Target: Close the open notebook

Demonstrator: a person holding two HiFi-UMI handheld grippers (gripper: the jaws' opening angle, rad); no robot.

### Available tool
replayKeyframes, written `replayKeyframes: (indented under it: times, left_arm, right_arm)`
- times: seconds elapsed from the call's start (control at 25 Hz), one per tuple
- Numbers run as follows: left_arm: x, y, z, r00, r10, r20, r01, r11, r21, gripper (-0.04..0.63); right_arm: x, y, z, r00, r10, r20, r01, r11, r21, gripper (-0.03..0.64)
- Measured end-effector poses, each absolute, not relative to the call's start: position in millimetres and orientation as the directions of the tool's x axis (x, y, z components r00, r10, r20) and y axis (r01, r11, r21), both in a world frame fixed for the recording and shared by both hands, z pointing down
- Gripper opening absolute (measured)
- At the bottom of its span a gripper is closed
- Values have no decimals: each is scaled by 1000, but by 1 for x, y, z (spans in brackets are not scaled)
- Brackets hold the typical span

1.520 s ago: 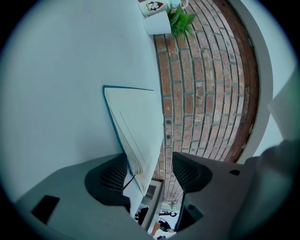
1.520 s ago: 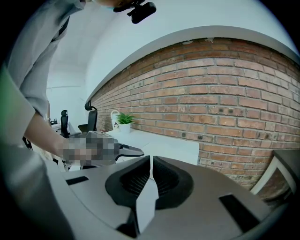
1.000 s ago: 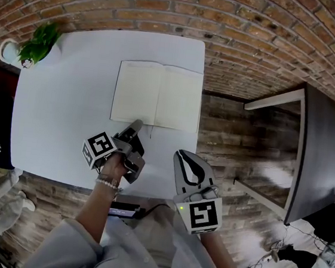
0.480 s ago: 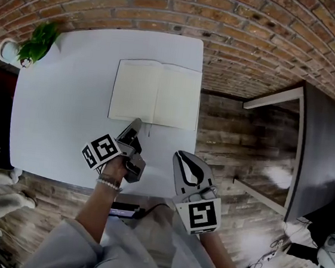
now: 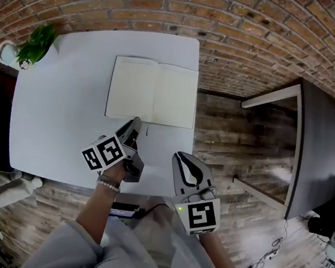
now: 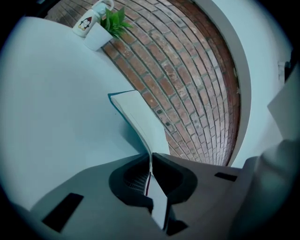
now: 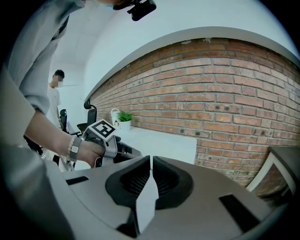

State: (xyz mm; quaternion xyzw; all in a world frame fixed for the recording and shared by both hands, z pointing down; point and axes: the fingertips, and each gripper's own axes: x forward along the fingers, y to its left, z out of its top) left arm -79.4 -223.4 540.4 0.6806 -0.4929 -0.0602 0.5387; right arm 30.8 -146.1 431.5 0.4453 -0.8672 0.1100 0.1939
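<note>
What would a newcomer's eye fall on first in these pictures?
The open notebook lies pale on the white table, against a red brick wall. The left tongs are closed on its near edge. A small green plant in a white pot stands at the table's far left corner.

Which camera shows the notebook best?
The head view: the notebook lies open with both pages showing. The left gripper view sees it slanted and nearly edge-on. In the right gripper view I cannot make it out.
</note>
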Motion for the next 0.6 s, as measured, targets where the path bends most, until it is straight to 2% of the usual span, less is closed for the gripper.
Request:
replayKeyframes:
  times: [0.32, 0.6]
  left_arm:
    - [-70, -223, 533, 492, -703, 514, -773, -80, 630, 34]
    - [-59, -221, 530, 492, -662, 565, -849, -223, 478, 34]
  right_arm:
    - [39, -140, 430, -517, -737, 435, -823, 568, -18, 48]
    - [42, -136, 431, -508, -742, 437, -829, 559, -14, 48]
